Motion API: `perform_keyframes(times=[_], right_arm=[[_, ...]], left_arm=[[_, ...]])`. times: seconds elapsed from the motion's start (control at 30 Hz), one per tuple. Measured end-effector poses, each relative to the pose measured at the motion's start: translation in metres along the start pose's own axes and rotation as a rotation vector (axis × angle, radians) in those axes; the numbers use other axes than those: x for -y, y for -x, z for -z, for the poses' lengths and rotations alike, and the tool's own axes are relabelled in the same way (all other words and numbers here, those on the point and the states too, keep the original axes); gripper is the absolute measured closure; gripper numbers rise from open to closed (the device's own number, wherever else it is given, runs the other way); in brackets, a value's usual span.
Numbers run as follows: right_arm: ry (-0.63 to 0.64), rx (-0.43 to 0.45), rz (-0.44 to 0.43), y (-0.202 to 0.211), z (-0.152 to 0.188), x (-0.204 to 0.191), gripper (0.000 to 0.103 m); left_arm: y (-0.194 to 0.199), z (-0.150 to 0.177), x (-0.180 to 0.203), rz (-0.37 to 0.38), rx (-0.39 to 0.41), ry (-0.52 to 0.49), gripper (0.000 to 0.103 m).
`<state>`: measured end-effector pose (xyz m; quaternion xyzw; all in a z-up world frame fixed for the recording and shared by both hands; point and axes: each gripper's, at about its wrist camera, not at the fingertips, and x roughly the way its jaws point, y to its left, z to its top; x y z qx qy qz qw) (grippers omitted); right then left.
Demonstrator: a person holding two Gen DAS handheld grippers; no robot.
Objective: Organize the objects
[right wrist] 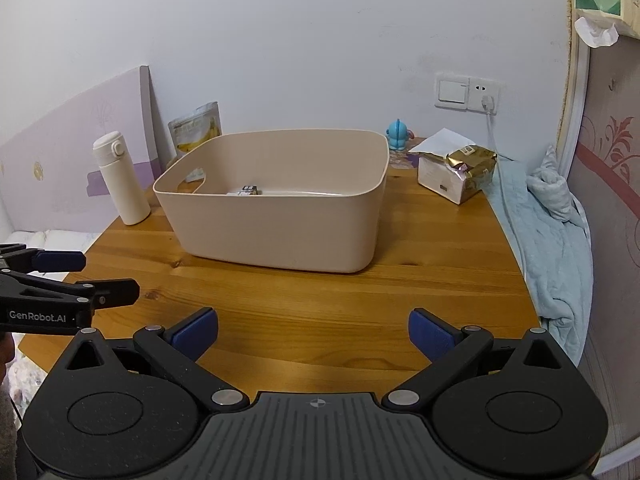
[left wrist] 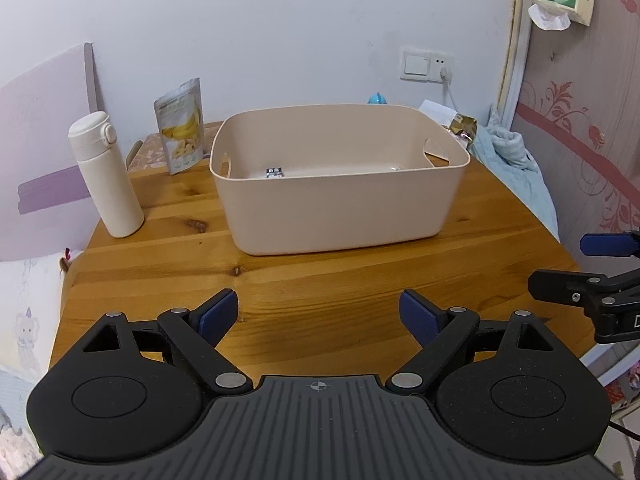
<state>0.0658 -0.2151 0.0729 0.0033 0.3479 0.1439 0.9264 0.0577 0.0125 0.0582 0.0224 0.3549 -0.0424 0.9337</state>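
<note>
**Both grippers spread wide above the table, bin waiting in the middle**

Plainly, neither tool holds anything. The left gripper hangs over the near edge of the wooden table with its blue-padded fingers spread wide and only bare wood between them. The right gripper is just the same — pads apart, nothing between them — and it shows at the right edge of the left wrist view, beside its partner.

A beige plastic bin sits mid-table, beyond both grippers and well apart from them. Inside, near its left end, lies a small dark-and-white packet; what else the bin holds is hidden by the front wall.

Left of the bin a cream flask stands upright near the table's left edge. Behind it a banana-chip pouch stands upright at the back of the table, close to the bin's rear left corner.

On the right, behind the bin, a small blue figurine stands at the back — and further right a gold-foil package rests on a pale box, close to a light blue blanket draped along the table's right side.
</note>
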Motion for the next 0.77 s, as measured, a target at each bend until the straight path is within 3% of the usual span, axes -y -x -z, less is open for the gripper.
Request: perform_keyframes(times=[0.77], right_arm=[[0.019, -0.029, -0.001, -0.004, 0.011, 0.000, 0.000]], left_arm=[[-0.012, 0.008, 0.002, -0.008, -0.023, -0.009, 0.011]])
